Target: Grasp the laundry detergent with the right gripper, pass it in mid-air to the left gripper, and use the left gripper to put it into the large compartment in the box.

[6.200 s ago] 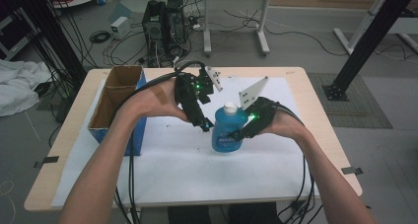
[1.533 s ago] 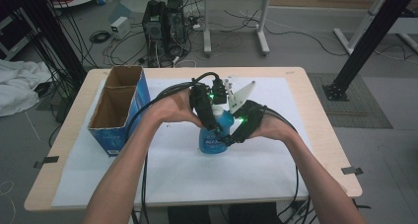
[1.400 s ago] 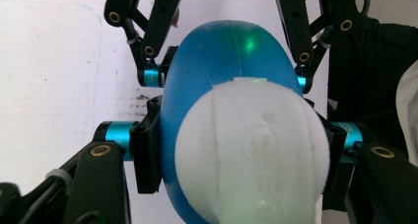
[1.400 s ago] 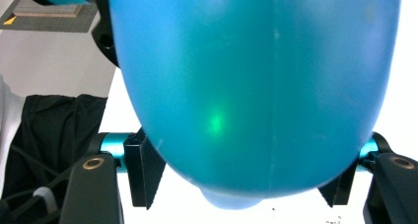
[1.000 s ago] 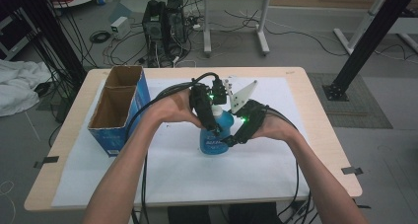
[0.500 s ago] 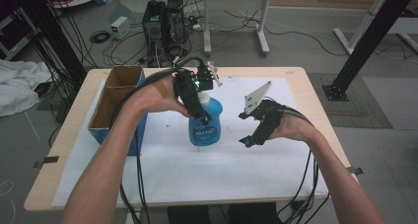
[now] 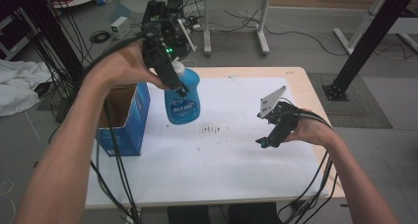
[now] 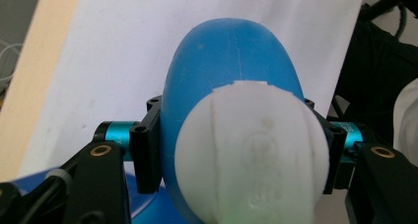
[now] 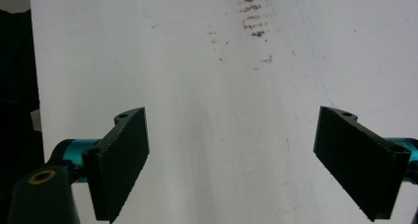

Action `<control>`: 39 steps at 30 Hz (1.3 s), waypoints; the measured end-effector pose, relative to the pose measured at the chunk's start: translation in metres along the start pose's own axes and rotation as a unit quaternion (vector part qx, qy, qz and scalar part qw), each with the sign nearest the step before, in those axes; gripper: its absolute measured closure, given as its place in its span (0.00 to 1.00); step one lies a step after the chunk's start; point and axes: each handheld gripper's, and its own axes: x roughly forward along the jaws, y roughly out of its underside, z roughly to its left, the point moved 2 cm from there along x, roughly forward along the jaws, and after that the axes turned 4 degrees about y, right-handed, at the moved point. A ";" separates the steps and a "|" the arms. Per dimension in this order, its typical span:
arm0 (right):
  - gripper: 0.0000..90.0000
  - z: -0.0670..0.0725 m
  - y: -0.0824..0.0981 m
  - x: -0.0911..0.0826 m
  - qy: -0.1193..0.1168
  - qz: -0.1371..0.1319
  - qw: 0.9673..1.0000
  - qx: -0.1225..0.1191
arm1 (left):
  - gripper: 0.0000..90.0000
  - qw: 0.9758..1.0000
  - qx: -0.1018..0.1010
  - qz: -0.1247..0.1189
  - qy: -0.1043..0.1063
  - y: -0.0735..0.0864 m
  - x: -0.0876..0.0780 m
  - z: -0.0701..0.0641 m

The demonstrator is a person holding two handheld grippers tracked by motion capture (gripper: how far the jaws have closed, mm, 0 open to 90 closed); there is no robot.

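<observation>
A blue dish-soap bottle with a white cap hangs in the air above the table's left part, beside the box. My left gripper is shut on its neck. In the left gripper view the jaws press both sides of the blue bottle just below the white cap, with my left gripper looking down over it. My right gripper hovers low over the white mat at the right. Its jaws have just been opening and stand wide apart, with only bare mat between them in my right gripper view.
An open blue cardboard box stands at the table's left edge. The white mat covers the tabletop and carries a patch of brown stains. Cables trail from both grippers over the front edge. Behind the table are equipment and desk legs.
The left gripper has lifted the bottle off the table and carried it up and left toward the box. The right gripper has let go of the bottle, opened, and drawn away to the right.
</observation>
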 end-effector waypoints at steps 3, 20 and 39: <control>0.14 -0.002 0.007 -0.004 0.016 0.004 1.000 0.002 | 0.43 0.999 -0.029 -0.008 -0.017 0.005 -0.025 0.010; 0.14 -0.001 0.032 -0.015 0.023 0.023 0.999 0.034 | 0.43 0.989 -0.132 -0.016 -0.069 0.073 -0.076 0.053; 0.14 0.003 0.036 -0.005 0.031 0.036 0.998 0.031 | 0.43 0.982 -0.172 0.018 -0.072 0.131 -0.056 0.073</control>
